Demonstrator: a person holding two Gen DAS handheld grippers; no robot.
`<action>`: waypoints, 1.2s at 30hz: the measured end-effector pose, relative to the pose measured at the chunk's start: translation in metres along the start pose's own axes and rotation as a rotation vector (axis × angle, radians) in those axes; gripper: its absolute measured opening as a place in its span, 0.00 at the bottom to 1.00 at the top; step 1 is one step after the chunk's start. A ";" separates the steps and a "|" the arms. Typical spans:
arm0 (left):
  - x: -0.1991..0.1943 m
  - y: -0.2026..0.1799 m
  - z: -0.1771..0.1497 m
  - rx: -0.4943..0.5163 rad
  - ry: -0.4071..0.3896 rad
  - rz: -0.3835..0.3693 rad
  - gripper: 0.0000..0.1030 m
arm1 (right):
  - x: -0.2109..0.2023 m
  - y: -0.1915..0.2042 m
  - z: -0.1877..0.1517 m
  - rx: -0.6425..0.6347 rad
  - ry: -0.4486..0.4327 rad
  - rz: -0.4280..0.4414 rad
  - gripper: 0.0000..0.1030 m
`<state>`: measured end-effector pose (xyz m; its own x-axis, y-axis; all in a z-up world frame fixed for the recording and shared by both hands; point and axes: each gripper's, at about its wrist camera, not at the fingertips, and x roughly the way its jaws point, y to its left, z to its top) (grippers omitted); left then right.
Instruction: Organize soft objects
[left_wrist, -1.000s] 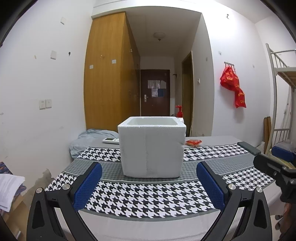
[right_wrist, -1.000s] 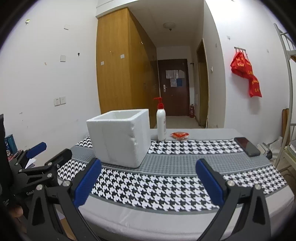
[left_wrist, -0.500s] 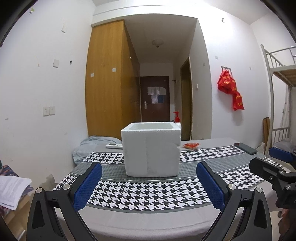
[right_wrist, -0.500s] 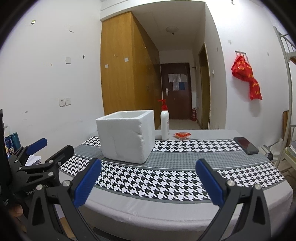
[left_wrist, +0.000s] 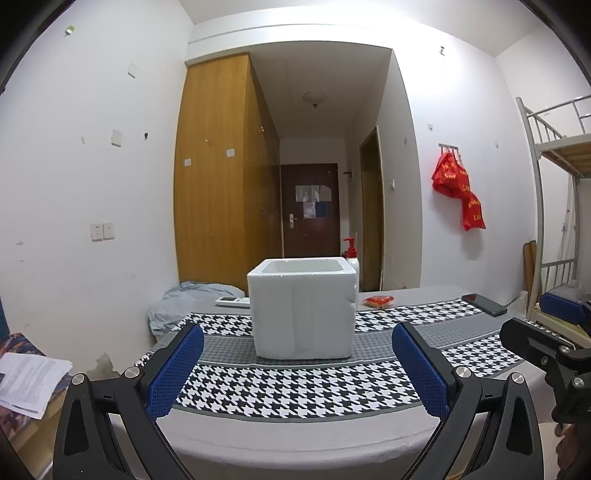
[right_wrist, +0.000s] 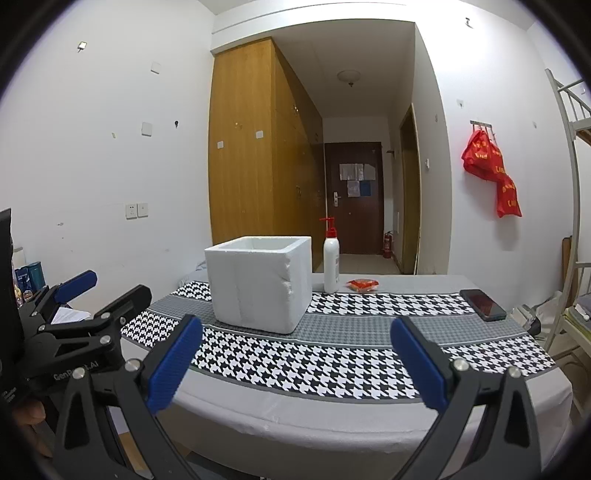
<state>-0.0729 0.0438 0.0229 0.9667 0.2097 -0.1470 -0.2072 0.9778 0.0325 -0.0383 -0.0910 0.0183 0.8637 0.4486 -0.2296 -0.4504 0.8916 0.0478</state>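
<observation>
A white foam box (left_wrist: 302, 310) stands upright with its top open on a table (left_wrist: 295, 439) covered by a black-and-white houndstooth cloth (left_wrist: 295, 387), resting mostly on the grey band of that cloth. The left gripper (left_wrist: 297, 369) hangs in front of the near table edge, pointing at the box, its blue-padded jaws spread wide with nothing between them. The right gripper (right_wrist: 295, 363) is held the same way, a little to the right of it, jaws wide apart and empty; in its view the left gripper shows at the lower left, and in the left view the right one shows at the right edge. Both are well apart from the box. Behind the box stands a white pump bottle (right_wrist: 331, 264) with a red top, and just beside it on the far part of the table lies a small red packet (right_wrist: 362, 284). A dark phone (right_wrist: 483, 304) lies near the right end of the cloth. At the far left end a bluish cloth bundle (left_wrist: 184, 302) is heaped, with a flat white device (left_wrist: 232, 301) next to it. Red bags (left_wrist: 458, 192) hang on the right wall.
</observation>
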 end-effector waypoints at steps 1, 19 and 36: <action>0.002 0.000 -0.001 -0.001 0.005 -0.004 0.99 | 0.002 0.000 -0.001 0.001 0.004 0.001 1.00; 0.011 0.005 -0.012 -0.010 0.042 0.004 0.99 | 0.011 0.005 -0.010 -0.004 0.040 0.007 1.00; 0.012 0.002 -0.010 0.006 0.049 0.009 0.99 | 0.011 0.006 -0.011 -0.012 0.045 0.007 1.00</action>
<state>-0.0635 0.0484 0.0117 0.9563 0.2180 -0.1948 -0.2144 0.9759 0.0399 -0.0338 -0.0813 0.0056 0.8497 0.4511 -0.2731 -0.4590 0.8876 0.0382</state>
